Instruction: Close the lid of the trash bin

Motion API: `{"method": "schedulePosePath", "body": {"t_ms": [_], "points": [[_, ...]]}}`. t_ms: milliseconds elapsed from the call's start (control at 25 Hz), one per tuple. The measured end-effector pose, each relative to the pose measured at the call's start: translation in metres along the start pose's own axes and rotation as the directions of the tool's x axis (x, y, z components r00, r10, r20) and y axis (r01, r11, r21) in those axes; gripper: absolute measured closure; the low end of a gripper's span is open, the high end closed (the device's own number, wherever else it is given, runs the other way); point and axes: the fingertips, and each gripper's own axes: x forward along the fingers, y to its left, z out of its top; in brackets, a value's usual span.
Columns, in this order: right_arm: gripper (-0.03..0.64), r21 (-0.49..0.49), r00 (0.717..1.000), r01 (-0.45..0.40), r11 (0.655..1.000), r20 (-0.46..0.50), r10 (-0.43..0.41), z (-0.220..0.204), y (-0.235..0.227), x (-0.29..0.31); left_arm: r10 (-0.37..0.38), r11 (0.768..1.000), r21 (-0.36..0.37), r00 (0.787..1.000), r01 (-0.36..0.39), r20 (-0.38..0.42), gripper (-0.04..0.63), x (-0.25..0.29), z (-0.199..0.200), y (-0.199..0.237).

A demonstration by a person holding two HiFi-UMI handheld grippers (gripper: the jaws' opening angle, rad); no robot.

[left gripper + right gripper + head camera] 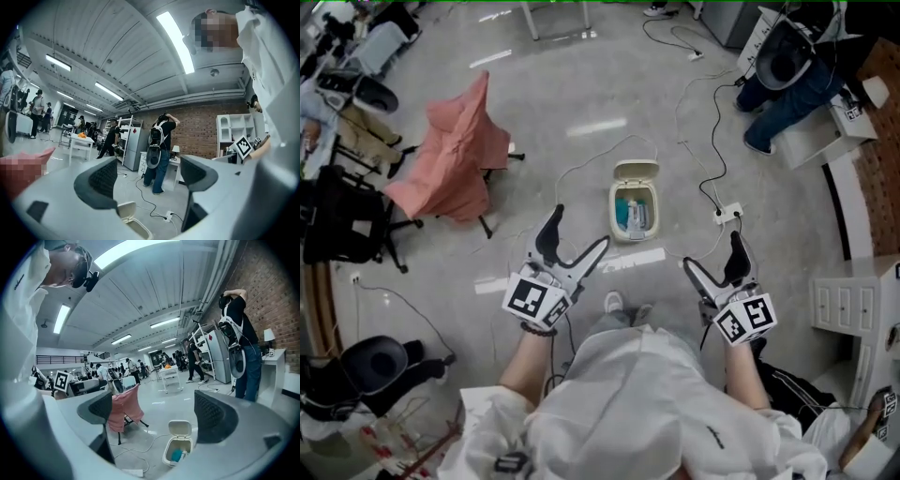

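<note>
The grey floor [581,84] takes up most of the head view, with a wide bare stretch in the middle and clutter only round its edges: dark chairs at the left, white cabinets [848,309] at the right. A chair draped in pink cloth [455,155] stands left of centre, well apart from the trash bin [634,212], with bare floor between them. The bin stands on the floor straight ahead of the person, between the two claws and beyond their tips. It is open, with something blue inside. Its lid [636,172] is tipped up at the far rim, away from the person, and nothing touches it.

The left claw [581,227] is held above the floor near the bin's left edge. Its jaws are spread wide with nothing between them. The right claw [711,249] hangs to the bin's right, a little further off, its jaws also wide apart and empty; its own view shows the open bin low between the jaws.

A black cable [712,159] runs along the floor right of the bin to a white power strip [728,214] near the bin's right side
</note>
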Motion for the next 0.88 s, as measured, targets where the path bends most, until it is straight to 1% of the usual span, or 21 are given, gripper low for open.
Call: {"method": "schedulePosePath", "body": {"t_ms": [120, 360, 560, 720, 880], "points": [[0.077, 0.006, 1.000, 0.002, 1.000, -0.021, -0.001, -0.005, -0.009, 0.018, 0.007, 1.000, -0.002, 1.000, -0.007, -0.022, 0.176, 0.017, -0.012, 0.013], [0.077, -0.013, 0.998, -0.032, 0.999, -0.052, 0.031, -0.013, -0.034, 0.060, 0.010, 1.000, 0.018, 0.998, -0.009, -0.067, 0.176, 0.059, -0.033, 0.031], [0.077, -0.050, 0.996, -0.047, 0.998, -0.079, 0.043, -0.018, -0.074, 0.105, 0.050, 0.998, 0.041, 0.992, -0.046, -0.114, 0.178, 0.101, -0.056, 0.057], [0.078, -0.071, 0.991, -0.086, 0.994, -0.108, 0.078, -0.030, -0.112, 0.149, 0.084, 0.996, 0.045, 0.984, -0.078, -0.160, 0.178, 0.140, -0.086, 0.077], [0.078, -0.075, 0.985, -0.121, 0.990, -0.129, 0.111, -0.048, -0.147, 0.186, 0.110, 0.993, 0.066, 0.973, -0.099, -0.201, 0.178, 0.175, -0.119, 0.093]]}}
